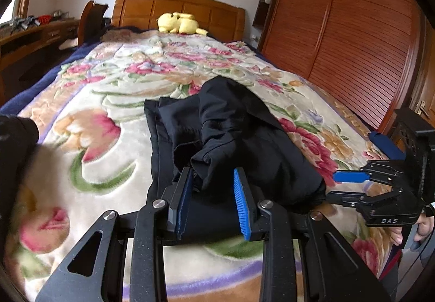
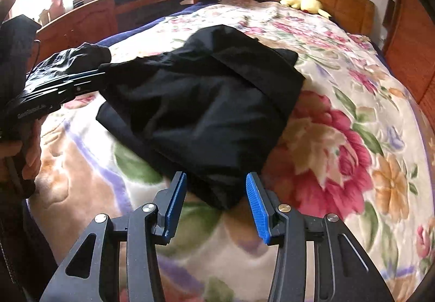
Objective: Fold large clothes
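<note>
- Two grippers work one black garment [image 1: 231, 133] that lies bunched on the floral blanket [image 1: 108, 101], near the foot of the bed.
- Left wrist view: the left gripper [image 1: 213, 193] has its blue pads standing apart, with a gathered fold of cloth hanging between them. Whether the pads pinch it I cannot tell; the fold hides the contact.
- Same view: the right gripper [image 1: 337, 186] comes in from the side at the garment's edge, probably to take a second hold for a fold. Its jaws are seen edge-on, and the hand behind is cut off by the frame.
- Right wrist view: the right gripper [image 2: 216, 193] stands apart, low over the near hem of the garment [image 2: 206, 101], clamping nothing.
- Same view: the left gripper [image 2: 89, 78] reaches the far side; its tips merge with dark cloth and blur, so contact is unclear.
- Garment type is hard to make out.
</note>
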`<state>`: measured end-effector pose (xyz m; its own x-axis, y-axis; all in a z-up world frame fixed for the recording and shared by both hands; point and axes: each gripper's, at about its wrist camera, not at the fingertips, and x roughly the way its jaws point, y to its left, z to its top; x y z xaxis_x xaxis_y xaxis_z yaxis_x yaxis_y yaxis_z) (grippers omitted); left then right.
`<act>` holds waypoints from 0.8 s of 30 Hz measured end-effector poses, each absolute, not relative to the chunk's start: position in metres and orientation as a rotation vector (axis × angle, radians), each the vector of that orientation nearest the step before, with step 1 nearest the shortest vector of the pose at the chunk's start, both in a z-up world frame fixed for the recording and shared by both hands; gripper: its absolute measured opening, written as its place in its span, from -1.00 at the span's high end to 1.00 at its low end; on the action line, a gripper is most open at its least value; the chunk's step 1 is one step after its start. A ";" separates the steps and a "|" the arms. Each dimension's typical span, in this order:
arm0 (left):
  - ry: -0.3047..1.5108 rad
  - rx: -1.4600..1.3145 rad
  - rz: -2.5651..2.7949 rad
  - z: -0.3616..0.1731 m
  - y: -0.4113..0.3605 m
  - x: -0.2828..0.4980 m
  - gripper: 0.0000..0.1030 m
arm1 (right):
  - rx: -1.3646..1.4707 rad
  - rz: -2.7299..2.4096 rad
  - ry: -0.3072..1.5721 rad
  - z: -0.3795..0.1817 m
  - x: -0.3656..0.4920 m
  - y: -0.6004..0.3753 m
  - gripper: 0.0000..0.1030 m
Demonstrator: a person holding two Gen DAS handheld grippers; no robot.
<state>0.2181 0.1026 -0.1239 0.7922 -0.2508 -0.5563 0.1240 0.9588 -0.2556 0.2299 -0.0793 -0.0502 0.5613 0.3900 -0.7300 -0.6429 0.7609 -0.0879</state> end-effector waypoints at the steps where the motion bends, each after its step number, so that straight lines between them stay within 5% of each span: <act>1: 0.630 -0.217 -0.203 -0.126 0.103 0.220 0.39 | -0.364 0.619 0.756 -0.051 0.230 -0.080 0.08; 5: 0.610 -0.210 -0.215 -0.125 0.102 0.217 0.42 | -0.357 0.611 0.751 -0.046 0.221 -0.079 0.08; 8: 0.608 -0.186 -0.227 -0.124 0.099 0.216 0.86 | -0.354 0.612 0.733 -0.044 0.220 -0.078 0.08; 10: 0.607 -0.174 -0.223 -0.124 0.098 0.215 0.91 | -0.351 0.613 0.720 -0.042 0.219 -0.076 0.08; 24: 0.637 -0.129 -0.159 -0.129 0.110 0.206 0.93 | -0.364 0.663 0.710 -0.044 0.243 -0.043 0.08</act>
<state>0.2058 0.1105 -0.1285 0.7924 -0.1871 -0.5806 0.1078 0.9798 -0.1686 0.2431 -0.0432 -0.0444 0.5690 0.4316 -0.7000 -0.6682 0.7388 -0.0875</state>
